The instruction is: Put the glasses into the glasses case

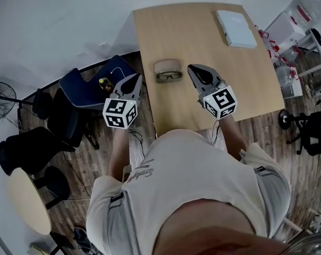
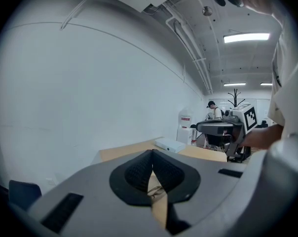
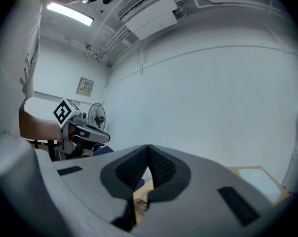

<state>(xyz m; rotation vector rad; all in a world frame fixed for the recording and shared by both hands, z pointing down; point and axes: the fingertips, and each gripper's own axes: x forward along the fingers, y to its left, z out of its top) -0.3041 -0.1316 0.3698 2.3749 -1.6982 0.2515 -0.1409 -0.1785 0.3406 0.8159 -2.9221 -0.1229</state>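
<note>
A pair of dark-rimmed glasses [image 1: 168, 76] lies on the wooden table [image 1: 203, 41], just in front of a tan glasses case [image 1: 167, 66]. My left gripper [image 1: 135, 81] hovers at the table's left edge, left of the glasses, shut with nothing in it. My right gripper [image 1: 196, 72] hangs over the table to the right of the glasses, also shut and empty. In the left gripper view the glasses [image 2: 157, 191] peek out below the closed pads [image 2: 139, 173]. The right gripper view shows the glasses [image 3: 140, 203] beneath its closed pads [image 3: 161, 169].
A white flat box [image 1: 235, 28] lies at the table's far right corner. A blue chair [image 1: 91, 86] stands left of the table, with black stools, a round side table [image 1: 27, 203] and a fan [image 1: 0, 101] further left. Equipment clutters the floor on the right.
</note>
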